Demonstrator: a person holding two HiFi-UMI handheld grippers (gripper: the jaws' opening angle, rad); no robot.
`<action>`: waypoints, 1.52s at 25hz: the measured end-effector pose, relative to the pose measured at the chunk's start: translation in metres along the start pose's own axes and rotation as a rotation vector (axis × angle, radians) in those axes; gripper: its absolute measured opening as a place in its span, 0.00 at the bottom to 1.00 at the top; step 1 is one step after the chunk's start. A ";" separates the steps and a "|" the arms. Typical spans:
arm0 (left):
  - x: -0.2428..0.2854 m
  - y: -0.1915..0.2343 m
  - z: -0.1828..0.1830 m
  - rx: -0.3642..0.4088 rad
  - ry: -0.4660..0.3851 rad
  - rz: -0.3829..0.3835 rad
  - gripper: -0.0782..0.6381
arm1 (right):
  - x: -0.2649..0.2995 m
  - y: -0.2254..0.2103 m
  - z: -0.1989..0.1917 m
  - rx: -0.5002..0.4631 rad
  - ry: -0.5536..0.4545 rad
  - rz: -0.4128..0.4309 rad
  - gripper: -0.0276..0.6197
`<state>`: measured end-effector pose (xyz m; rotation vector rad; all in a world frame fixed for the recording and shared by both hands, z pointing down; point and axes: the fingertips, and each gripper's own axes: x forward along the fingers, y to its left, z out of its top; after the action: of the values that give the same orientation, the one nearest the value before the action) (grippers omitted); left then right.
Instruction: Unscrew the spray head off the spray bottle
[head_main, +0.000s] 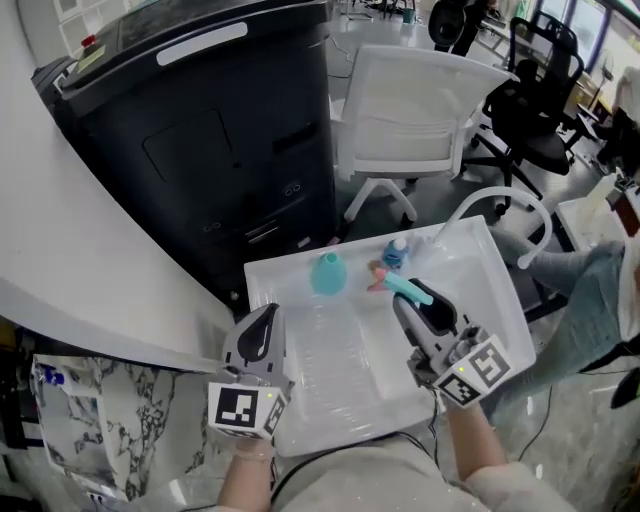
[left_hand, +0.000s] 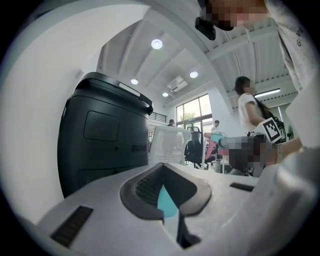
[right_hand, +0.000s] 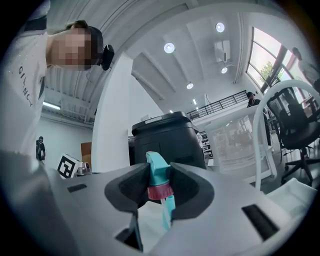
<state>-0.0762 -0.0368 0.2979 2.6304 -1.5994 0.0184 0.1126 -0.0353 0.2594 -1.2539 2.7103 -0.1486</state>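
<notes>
Right gripper (right_hand: 159, 182) clamps the spray head (head_main: 410, 291) near the tray's (head_main: 470, 262) far edge. Left gripper (head_main: 268, 316), jaws together, sits at its left edge.

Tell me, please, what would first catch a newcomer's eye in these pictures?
The teal spray head with its pink collar stands out, clamped in the right tongs above the white tray. Next comes a teal object on the tray's far side, ahead of the closed left tongs. A large black machine looms behind the tray.
</notes>
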 end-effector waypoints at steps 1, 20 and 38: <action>-0.001 0.000 -0.001 -0.001 0.000 0.007 0.12 | -0.001 0.000 -0.001 0.002 0.001 -0.001 0.24; -0.018 -0.007 0.002 0.010 -0.024 0.070 0.12 | -0.024 -0.007 -0.002 0.015 -0.001 -0.041 0.24; -0.024 -0.005 0.000 0.001 -0.022 0.081 0.12 | -0.029 -0.004 -0.008 0.031 0.004 -0.057 0.24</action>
<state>-0.0825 -0.0132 0.2967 2.5736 -1.7126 -0.0067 0.1333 -0.0155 0.2703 -1.3235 2.6659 -0.1989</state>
